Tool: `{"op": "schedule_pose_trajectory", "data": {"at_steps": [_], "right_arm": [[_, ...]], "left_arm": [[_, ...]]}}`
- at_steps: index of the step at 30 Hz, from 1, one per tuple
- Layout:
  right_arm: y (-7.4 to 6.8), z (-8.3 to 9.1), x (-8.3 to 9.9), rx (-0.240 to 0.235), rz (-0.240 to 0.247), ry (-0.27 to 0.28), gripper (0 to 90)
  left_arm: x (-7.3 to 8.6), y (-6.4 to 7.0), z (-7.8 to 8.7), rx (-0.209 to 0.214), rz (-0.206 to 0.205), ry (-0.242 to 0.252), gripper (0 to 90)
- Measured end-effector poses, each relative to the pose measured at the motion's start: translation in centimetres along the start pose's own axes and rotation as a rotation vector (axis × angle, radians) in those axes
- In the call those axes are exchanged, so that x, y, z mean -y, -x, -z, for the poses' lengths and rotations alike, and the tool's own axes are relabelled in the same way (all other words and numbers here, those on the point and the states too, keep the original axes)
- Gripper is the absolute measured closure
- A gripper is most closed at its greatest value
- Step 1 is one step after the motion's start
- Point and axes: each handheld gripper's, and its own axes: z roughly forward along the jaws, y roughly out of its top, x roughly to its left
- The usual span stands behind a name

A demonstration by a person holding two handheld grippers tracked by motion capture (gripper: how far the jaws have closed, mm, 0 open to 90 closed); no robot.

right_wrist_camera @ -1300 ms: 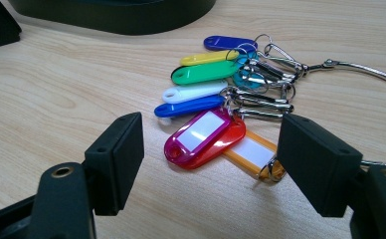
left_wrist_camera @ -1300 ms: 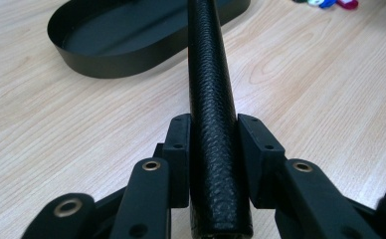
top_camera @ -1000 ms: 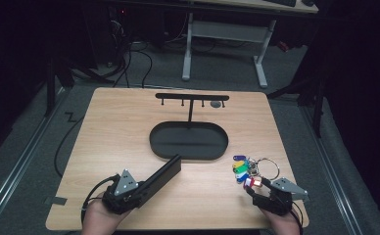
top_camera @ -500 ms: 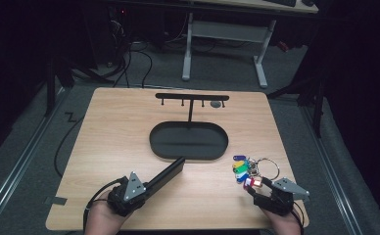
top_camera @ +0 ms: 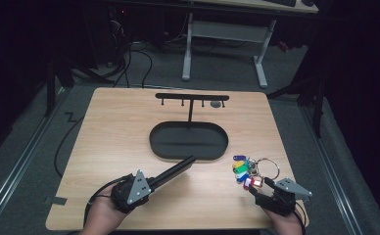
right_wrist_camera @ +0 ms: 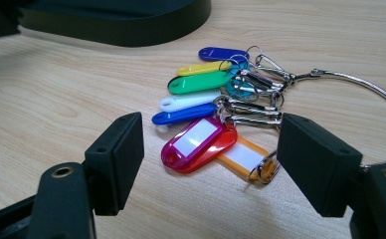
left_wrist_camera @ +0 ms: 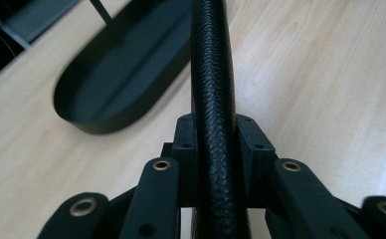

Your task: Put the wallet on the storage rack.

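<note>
Two tools are at the near edge of the tabletop [top_camera: 109, 127], one per hand. Left tool [top_camera: 176, 169] is clamped on a long black strap [left_wrist_camera: 212, 99] with a pebbled leather-like surface; in the left gripper view the strap runs up the middle between the two closed jaws and out past them. In the high view the strap sticks out from the tool as a dark bar angled up-right, its far end near the rim of the black oval tray [top_camera: 188, 142].

Right tool [right_wrist_camera: 211, 159] is wide open, nothing held. Between and just ahead of its jaws lies a bunch of key tags [right_wrist_camera: 201, 104] flat on the tabletop: dark blue, yellow, green, white, blue, red and orange tags, fanned out, joined by small clips to a big wire ring [right_wrist_camera: 375, 94]. Red tag overlaps the orange one. Jaws sit either side of the nearest tags; cannot tell if they touch them.

Bunch sits right of the tray's near right end, close but apart. Tray carries a thin post with a T-shaped hook bar [top_camera: 192, 97] on top, toward the far side. Left hand [top_camera: 100, 218] and right hand [top_camera: 286, 223] come in from the bottom.
</note>
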Motion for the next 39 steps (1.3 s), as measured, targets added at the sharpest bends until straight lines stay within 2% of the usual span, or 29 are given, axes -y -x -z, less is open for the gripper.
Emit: {"op": "schedule_pose_trajectory", "data": {"at_steps": [3,4,5,6,7,8,10,13,14,15,20,21,22,24,30,39], "right_arm": [[0.0,0.0,0.0,-0.001,-0.002,0.000,27.0],[0.0,0.0,0.0,-0.002,-0.001,0.000,27.0],[0.0,0.0,0.0,-0.002,-0.001,0.000,27.0],[-0.1,0.0,0.0,-0.002,-0.005,-0.001,27.0],[-0.1,0.0,0.0,-0.002,-0.005,-0.001,27.0],[0.0,0.0,0.0,-0.002,-0.003,0.000,27.0],[0.0,0.0,0.0,-0.002,-0.005,0.000,27.0],[0.2,0.1,0.1,0.000,-0.006,0.001,27.0],[0.2,0.2,0.2,0.001,-0.010,0.000,27.0],[0.2,0.2,0.2,0.001,-0.010,0.000,27.0],[0.4,0.6,0.4,0.009,-0.015,0.003,27.1],[0.4,0.6,0.4,0.009,-0.015,0.003,27.1],[0.5,0.7,0.5,0.011,-0.018,0.004,27.1],[0.5,0.8,0.5,0.013,-0.020,0.004,27.1],[0.8,1.4,0.9,0.024,-0.027,0.005,27.1],[1.0,1.9,1.2,0.035,-0.033,0.006,27.2]], "left_arm": [[-0.6,-0.7,0.0,-0.015,-0.047,0.019,74.1],[-0.9,-1.3,-0.1,-0.028,-0.070,0.031,74.1],[-0.9,-1.3,-0.1,-0.028,-0.070,0.031,74.0],[-1.3,-2.0,-0.3,-0.037,-0.088,0.041,74.0],[-1.3,-2.0,-0.3,-0.037,-0.088,0.041,74.0],[-1.7,-2.8,-0.5,-0.043,-0.107,0.047,74.0],[-2.0,-3.2,-0.6,-0.052,-0.119,0.051,74.0],[-2.6,-4.0,-1.0,-0.073,-0.153,0.049,73.9],[-3.0,-4.5,-1.4,-0.084,-0.175,0.044,74.0],[-3.0,-4.5,-1.4,-0.084,-0.175,0.044,74.0],[-4.2,-5.6,-3.1,-0.086,-0.240,0.033,74.0],[-4.2,-5.6,-3.1,-0.086,-0.240,0.033,74.0],[-4.6,-5.9,-3.8,-0.085,-0.256,0.023,74.0],[-4.8,-6.1,-4.2,-0.077,-0.257,0.014,73.9],[-5.7,-6.9,-6.4,-0.064,-0.297,0.003,74.0],[-6.7,-7.7,-8.3,-0.055,-0.311,-0.002,74.0]]}}
